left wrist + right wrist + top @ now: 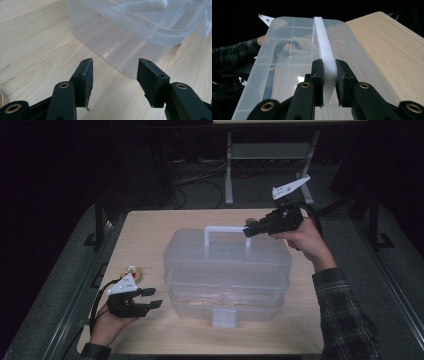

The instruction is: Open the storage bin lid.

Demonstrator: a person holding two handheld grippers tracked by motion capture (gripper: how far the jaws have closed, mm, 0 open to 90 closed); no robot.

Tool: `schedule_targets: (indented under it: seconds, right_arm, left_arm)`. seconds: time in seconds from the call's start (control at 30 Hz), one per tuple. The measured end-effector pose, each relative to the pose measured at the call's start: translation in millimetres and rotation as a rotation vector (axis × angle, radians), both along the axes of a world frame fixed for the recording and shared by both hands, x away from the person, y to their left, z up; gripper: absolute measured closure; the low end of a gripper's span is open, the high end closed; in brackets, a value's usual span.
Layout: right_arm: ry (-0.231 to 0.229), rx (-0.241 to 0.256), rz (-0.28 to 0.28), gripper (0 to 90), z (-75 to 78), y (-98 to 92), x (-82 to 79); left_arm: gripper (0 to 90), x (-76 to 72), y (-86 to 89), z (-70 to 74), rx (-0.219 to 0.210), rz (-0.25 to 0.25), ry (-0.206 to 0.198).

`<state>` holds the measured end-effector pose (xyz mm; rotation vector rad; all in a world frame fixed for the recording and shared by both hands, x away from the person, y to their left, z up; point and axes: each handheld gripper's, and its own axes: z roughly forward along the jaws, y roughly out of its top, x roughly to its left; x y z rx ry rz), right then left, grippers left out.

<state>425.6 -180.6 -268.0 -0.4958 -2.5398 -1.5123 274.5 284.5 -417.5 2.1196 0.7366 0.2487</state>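
A clear plastic box [227,270] stands in the middle of the table [150,225], its white handle [226,229] raised above the lid, and the right gripper [248,231] reaches in from the far right side with its jaws clamped on the right end of that handle; in the right gripper view the white bar [325,53] runs away between the two pads. The left gripper [152,298] rests low at the box's near left corner, jaws spread wide with nothing between them, the box wall [112,47] just ahead of the tips, and a small round thing [132,271] lies on the table just behind it
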Motion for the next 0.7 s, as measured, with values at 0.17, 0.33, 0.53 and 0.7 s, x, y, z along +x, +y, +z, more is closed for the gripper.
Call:
schedule_targets:
  seconds: [0.17, 0.33, 0.53, 0.7]
  right_arm:
    - [0.016, 0.01, -0.001, 77.3, -0.3, -1.1, 8.3]
    - [0.019, 0.009, -0.004, 77.1, 0.1, -1.6, 12.7]
    - [0.018, -0.003, -0.009, 76.7, 1.5, -1.0, 15.0]
    - [0.023, -0.002, -0.009, 76.7, 1.5, -0.9, 17.0]
  left_arm:
    - [47.6, 0.0, -0.2, 0.0, 0.0, -0.006, 0.002]
    - [47.9, -0.1, -0.3, 0.1, 0.0, -0.008, 0.002]
    - [55.1, -2.4, 0.2, 7.6, -0.013, -0.012, -0.031]
    - [80.0, -14.1, 3.9, 33.3, -0.119, -0.052, -0.131]
